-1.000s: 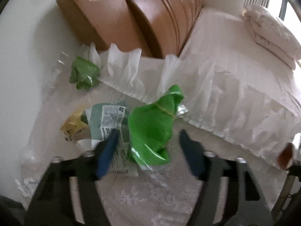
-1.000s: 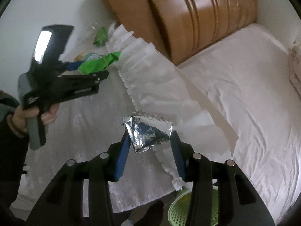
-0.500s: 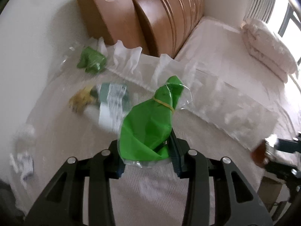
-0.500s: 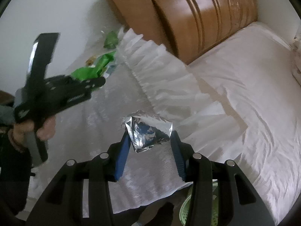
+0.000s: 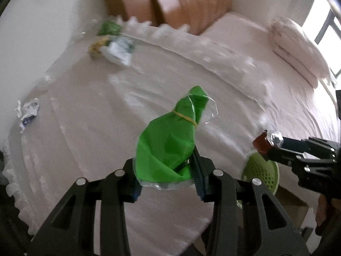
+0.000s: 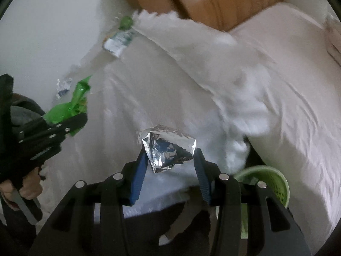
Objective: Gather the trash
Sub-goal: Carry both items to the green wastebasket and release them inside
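Observation:
My left gripper is shut on a green plastic bag tied with a rubber band and holds it above the white bedspread. It also shows in the right wrist view. My right gripper is shut on a crumpled silver foil wrapper, held near the bed's edge; it also shows in the left wrist view. A green mesh trash basket stands on the floor just right of it, and shows in the left wrist view.
More trash lies near the wooden headboard: a small green wrapper, a yellow wrapper and a white-green packet. A crumpled paper scrap lies at the left edge. Folded bedding sits far right.
My left gripper closed on the green bag, lifted it and pulled back from the headboard toward the bed's edge. My right gripper with the foil moved closer to the basket.

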### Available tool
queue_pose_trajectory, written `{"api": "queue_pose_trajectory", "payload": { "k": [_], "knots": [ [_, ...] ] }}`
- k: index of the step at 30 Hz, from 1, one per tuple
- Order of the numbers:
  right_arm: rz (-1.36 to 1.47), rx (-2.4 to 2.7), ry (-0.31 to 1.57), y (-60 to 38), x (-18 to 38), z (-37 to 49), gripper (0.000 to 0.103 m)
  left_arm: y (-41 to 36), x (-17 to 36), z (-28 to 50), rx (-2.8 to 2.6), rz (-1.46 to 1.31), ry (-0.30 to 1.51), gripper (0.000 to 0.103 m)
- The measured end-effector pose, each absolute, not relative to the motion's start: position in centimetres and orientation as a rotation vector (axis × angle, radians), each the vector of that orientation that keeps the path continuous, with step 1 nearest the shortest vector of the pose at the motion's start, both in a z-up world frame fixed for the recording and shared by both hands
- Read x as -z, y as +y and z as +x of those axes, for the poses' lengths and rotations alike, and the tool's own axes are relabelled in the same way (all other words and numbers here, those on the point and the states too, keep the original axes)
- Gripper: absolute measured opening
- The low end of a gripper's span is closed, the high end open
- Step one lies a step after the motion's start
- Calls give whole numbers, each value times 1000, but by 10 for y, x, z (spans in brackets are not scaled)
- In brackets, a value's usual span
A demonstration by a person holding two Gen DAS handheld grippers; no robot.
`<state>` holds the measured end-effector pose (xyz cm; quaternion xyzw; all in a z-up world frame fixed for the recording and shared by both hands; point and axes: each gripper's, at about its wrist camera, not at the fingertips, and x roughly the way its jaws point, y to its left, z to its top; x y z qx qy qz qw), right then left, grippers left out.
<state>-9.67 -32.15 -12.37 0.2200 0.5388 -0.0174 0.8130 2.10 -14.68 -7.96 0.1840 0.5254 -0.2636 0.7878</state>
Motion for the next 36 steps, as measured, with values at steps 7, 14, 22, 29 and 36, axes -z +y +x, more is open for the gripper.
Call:
{"api": "queue_pose_trajectory", "payload": {
  "k": [7,14,22,29,36],
  "knots": [
    [510,189,1152,-365,130,-163,46,-198,84,-43,736,463,1139,38],
    [529,302,1169,-398,142,-217,46,-263,98,-100,932,587,1165,38],
    [582,426,1265,-430,188,-278,46,-331,128,-157,1082,793,1119,38],
    [566,490,1306,-437,226,-297,94,-346,142,-171,1099,847,1146,38],
    [632,517,1319,-452,239,-308,96,-351,149,-175,1100,860,1165,38]
  ]
}}
